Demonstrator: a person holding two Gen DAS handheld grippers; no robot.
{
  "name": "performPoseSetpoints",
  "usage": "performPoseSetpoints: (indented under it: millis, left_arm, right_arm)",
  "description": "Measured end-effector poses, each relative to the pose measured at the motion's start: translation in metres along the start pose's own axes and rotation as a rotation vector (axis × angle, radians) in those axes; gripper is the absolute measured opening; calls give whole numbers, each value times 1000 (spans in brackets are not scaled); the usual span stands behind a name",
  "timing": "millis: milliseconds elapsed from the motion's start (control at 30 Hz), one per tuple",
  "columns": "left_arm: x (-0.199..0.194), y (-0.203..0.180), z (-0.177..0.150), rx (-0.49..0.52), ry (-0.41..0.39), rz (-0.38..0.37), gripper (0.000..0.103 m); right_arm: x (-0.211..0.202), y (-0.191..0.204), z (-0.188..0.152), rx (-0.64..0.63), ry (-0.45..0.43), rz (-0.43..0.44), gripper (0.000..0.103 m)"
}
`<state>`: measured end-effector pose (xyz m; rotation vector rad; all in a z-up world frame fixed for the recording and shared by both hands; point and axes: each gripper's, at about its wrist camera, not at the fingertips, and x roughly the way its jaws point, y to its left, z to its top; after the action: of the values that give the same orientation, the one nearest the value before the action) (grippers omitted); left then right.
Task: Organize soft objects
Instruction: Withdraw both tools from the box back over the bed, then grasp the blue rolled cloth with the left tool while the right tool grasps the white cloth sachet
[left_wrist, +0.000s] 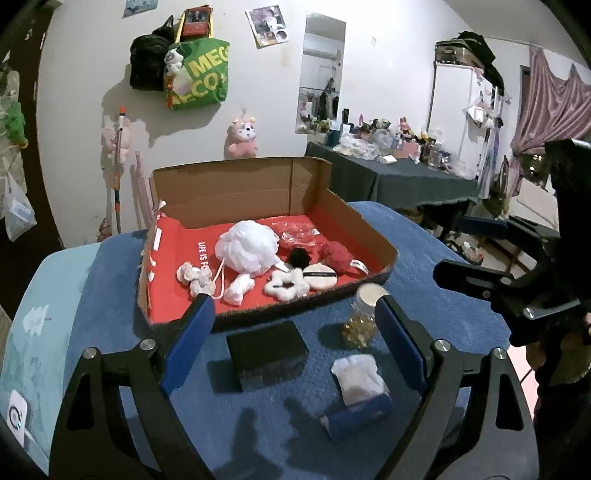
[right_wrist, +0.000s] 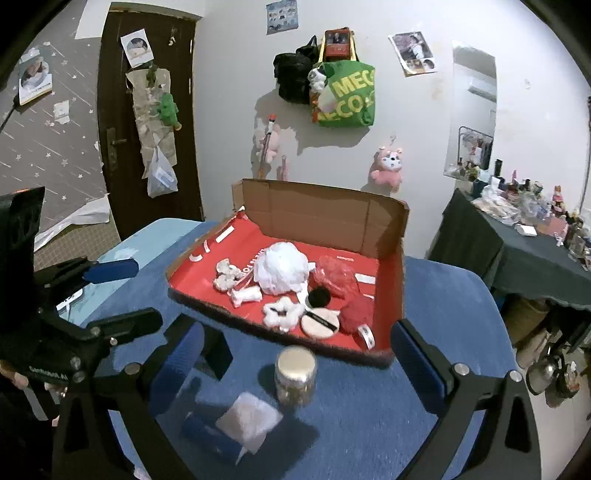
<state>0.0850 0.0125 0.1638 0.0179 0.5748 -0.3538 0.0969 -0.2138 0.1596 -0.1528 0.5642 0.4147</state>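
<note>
A cardboard box (left_wrist: 364, 221) (right_wrist: 400, 280) with a red floor stands on the blue table cover. In it lie a white bath pouf (left_wrist: 245, 245) (right_wrist: 282, 269), a white fluffy scrunchie (left_wrist: 286, 284) (right_wrist: 281, 312), a powder puff (left_wrist: 320, 276) (right_wrist: 320, 322), a black pom (left_wrist: 298, 256) (right_wrist: 318, 297), a red soft ball (left_wrist: 337, 255) (right_wrist: 356, 310) and small white pieces (left_wrist: 194, 275) (right_wrist: 227, 278). In front of the box lies a white pad on a blue roll (left_wrist: 358, 387) (right_wrist: 245, 419). My left gripper (left_wrist: 295, 343) and right gripper (right_wrist: 295, 373) are both open and empty above the table's near part.
A black block (left_wrist: 267, 354) (right_wrist: 218, 350) and a clear jar with gold contents (left_wrist: 364, 315) (right_wrist: 295, 376) stand in front of the box. The other gripper shows at each view's edge (left_wrist: 517, 295) (right_wrist: 74, 302). A cluttered dark table (left_wrist: 406, 173) stands behind right.
</note>
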Motion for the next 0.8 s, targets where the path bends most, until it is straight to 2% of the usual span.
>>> performPoseSetpoints:
  millis: [300,567,800]
  left_arm:
    - [-9,-12,-36,-18,-7,24,93]
    - [19,-16,-75,-27,73,20,93]
    - [44,-18,-102,-45,148,-8,93]
  right_arm:
    - [-14,3,-46,46,-9,-35,103]
    - [11,-6,-88,109,41,-77,103]
    - [39,-14,-121,148,122,-92,103]
